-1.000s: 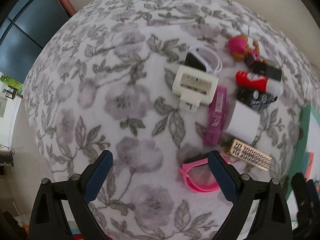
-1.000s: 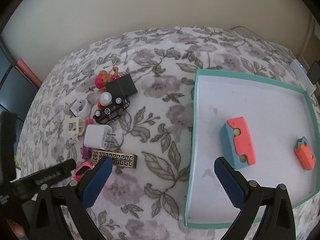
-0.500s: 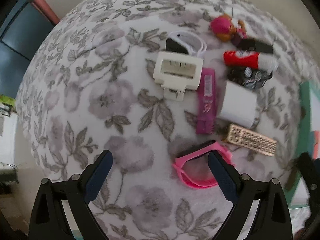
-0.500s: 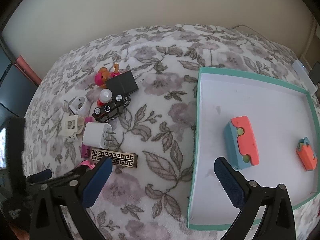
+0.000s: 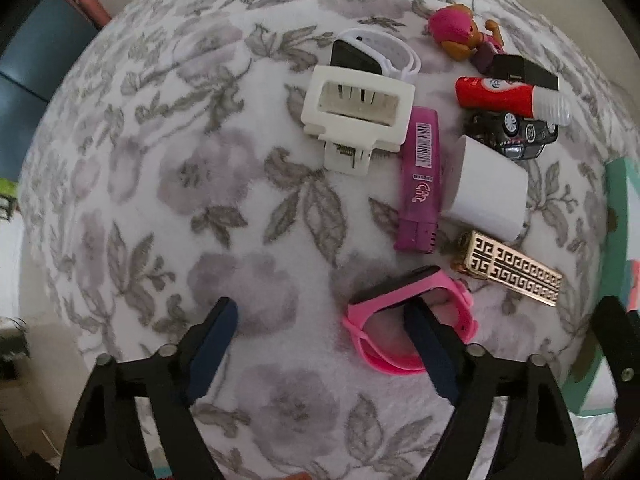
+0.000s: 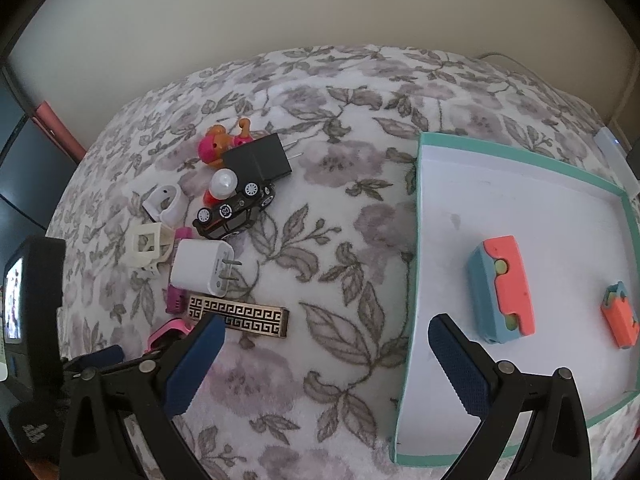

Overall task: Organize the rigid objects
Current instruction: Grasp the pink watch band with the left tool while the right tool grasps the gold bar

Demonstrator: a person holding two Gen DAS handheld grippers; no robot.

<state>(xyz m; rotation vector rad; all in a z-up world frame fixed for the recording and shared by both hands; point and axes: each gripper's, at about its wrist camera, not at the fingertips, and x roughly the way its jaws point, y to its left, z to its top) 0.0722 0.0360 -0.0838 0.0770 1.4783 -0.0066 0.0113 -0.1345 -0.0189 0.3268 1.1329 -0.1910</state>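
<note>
A pink watch [image 5: 436,286] lies on the floral blanket, with its strap looped toward me. My left gripper [image 5: 320,308] points straight down over it and its jaws are closing. Its right finger [image 5: 428,344] stands inside the strap loop, its left finger [image 5: 212,332] is far off on bare blanket, and no pad presses the watch. Beyond it lie a gold patterned bar [image 5: 512,270], a white charger [image 5: 486,188], a purple highlighter [image 5: 420,176] and a cream clip [image 5: 358,108]. My right gripper [image 6: 325,324] hangs open over the blanket beside the teal tray [image 6: 416,240], holding nothing.
Further back lie a white watch [image 5: 384,52], a red glue stick [image 5: 500,94], a toy car [image 5: 516,132], a black charger [image 5: 524,72] and a small doll [image 5: 456,30]. Two orange-and-blue blocks [image 6: 504,288] [image 6: 620,320] sit in the tray. A wall runs behind the bed.
My left gripper has sunk toward the pink watch, and its right finger now sits inside the strap loop. Its jaws have narrowed. The right gripper has stayed put.
</note>
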